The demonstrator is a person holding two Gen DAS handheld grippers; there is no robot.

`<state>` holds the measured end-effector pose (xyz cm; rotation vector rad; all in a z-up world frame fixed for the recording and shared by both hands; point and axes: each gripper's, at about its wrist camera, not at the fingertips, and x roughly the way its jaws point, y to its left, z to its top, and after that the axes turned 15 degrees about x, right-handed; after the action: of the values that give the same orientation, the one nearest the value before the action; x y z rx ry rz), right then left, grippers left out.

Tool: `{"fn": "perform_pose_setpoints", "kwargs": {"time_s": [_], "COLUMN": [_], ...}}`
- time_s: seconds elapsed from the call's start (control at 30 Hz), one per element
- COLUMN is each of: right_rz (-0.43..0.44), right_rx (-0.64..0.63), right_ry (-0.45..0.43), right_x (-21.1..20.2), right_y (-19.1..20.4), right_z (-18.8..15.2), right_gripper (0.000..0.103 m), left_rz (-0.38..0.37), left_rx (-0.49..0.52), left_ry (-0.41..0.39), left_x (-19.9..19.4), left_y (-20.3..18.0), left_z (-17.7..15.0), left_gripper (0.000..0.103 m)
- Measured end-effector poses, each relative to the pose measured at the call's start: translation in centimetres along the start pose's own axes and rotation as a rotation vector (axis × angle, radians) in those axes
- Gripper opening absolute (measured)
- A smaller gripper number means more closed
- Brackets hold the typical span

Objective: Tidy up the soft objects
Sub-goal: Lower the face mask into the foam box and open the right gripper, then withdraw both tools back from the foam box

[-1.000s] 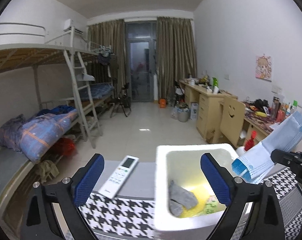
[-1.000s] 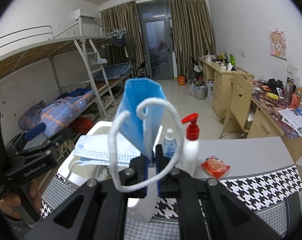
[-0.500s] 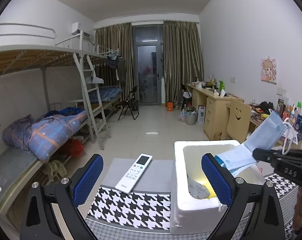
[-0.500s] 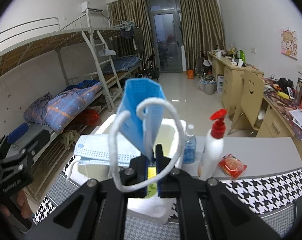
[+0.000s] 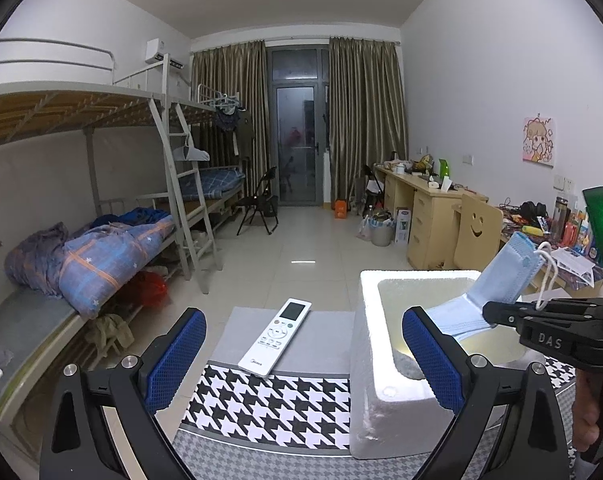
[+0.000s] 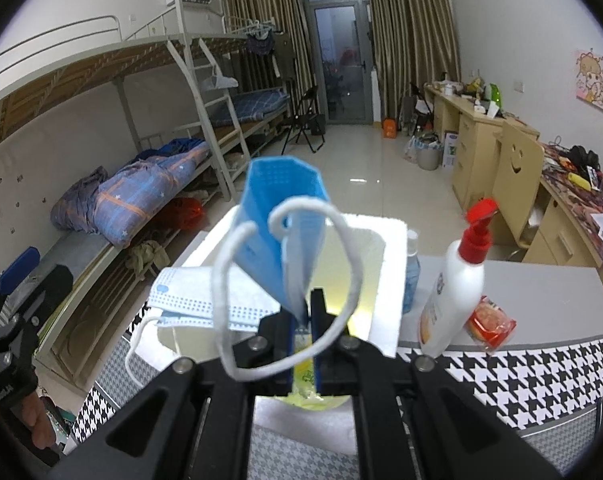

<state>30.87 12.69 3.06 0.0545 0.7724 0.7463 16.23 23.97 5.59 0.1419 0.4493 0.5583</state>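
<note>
With the right gripper (image 6: 301, 320) pinched on blue face masks (image 6: 279, 236) at centre frame over the foam box (image 6: 393, 280) — left gripper (image 5: 303, 354) open, empty — lower them well inside before letting go.

- A blue face mask (image 6: 279, 232) is folded and held upright above a white foam box (image 5: 367, 364), white ear loops dangling.
- A grey cloth (image 5: 407, 367) and something yellow (image 6: 307, 384) are seen inside the box.
</note>
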Motion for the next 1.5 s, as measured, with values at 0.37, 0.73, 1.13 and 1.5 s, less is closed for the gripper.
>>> {"fn": "perform_pose_setpoints", "kwargs": {"time_s": [0.37,0.73,1.13,1.5], "right_rz": [-0.035,-0.033,0.015,0.045], "right_rx": [-0.042,-0.033,-0.051,-0.049], "right_ry": [0.005,-0.154,-0.216,-0.29], "right_x": [0.3,-4.9,-9.1,-12.1], "right_y": [1.0,1.3,0.9,0.3], "right_z": [-0.9,-1.9,-4.4,-6.7], "right_gripper": [0.067,0.084,0.086,0.095], "left_rz": [-0.019,-0.05,-0.054,-0.063], "left_rx": [0.003,0.014,0.014,0.025], "left_ry": [0.01,-0.015,-0.037,-0.056], "left_x": [-0.1,-2.2,-6.0,-8.7], "left_y": [-0.2,-0.7,-1.9,-3.1], "left_z": [-0.2,-0.4,-1.4,-2.1], "left_gripper": [0.099,0.099,0.099,0.1]}}
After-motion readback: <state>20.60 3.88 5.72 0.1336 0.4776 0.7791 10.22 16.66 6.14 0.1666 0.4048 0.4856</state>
